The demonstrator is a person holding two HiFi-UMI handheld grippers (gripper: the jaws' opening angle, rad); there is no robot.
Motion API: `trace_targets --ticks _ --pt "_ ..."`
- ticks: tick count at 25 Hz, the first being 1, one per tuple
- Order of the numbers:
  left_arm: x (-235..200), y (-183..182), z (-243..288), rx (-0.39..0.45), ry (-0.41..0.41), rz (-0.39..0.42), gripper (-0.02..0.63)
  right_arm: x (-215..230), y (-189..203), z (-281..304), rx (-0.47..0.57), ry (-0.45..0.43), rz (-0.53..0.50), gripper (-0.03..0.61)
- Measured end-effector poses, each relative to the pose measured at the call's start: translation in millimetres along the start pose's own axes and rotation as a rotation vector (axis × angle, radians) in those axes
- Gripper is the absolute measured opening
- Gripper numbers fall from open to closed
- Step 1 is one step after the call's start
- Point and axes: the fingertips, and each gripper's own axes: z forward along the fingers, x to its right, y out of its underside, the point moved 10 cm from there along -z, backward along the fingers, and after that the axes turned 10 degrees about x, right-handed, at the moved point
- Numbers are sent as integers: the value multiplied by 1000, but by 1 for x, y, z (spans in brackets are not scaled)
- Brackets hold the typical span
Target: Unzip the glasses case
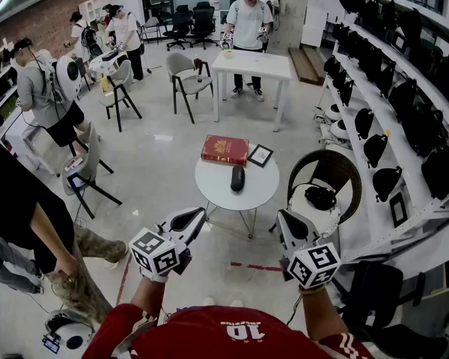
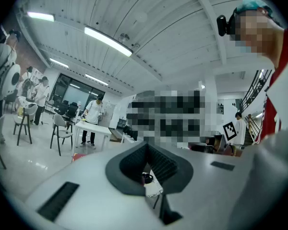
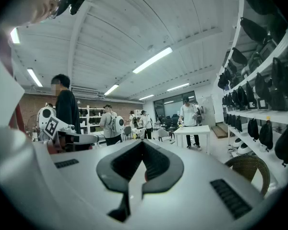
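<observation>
We are standing back from the table [image 1: 209, 191], holding both tools level and well short of it. The left gripper [image 1: 197, 216] is showing its jaws pressed together on nothing, and the right gripper [image 1: 283, 218] is clenched the same way, empty. The case [image 1: 238, 178] is lying at our twelve o'clock near the table's middle, with the book [image 1: 224, 149] at its eleven o'clock and the frame [image 1: 260, 155] at its one o'clock, both apart from it. We are judging the task as not yet begun. The case is sitting loose on a smooth top, so tugging the zip without pinning the shell would likely drag it toward the edge. We are not making out the zip pull from here, so reaching in on the wrong side could mean a missed pinch
</observation>
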Motion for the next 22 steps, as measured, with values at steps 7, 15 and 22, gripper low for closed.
trace_targets --ticks 7,15,22 --pt "12 5 12 0 14 -8 2 2 1 -10 -11 -29 -30 14" --pt "30 12 26 -27 10 11 2 25 1 -26 16 -54 35 14" --pt "40 24 30 -41 -26 3 2 39 12 -39 7 -106 63 15"
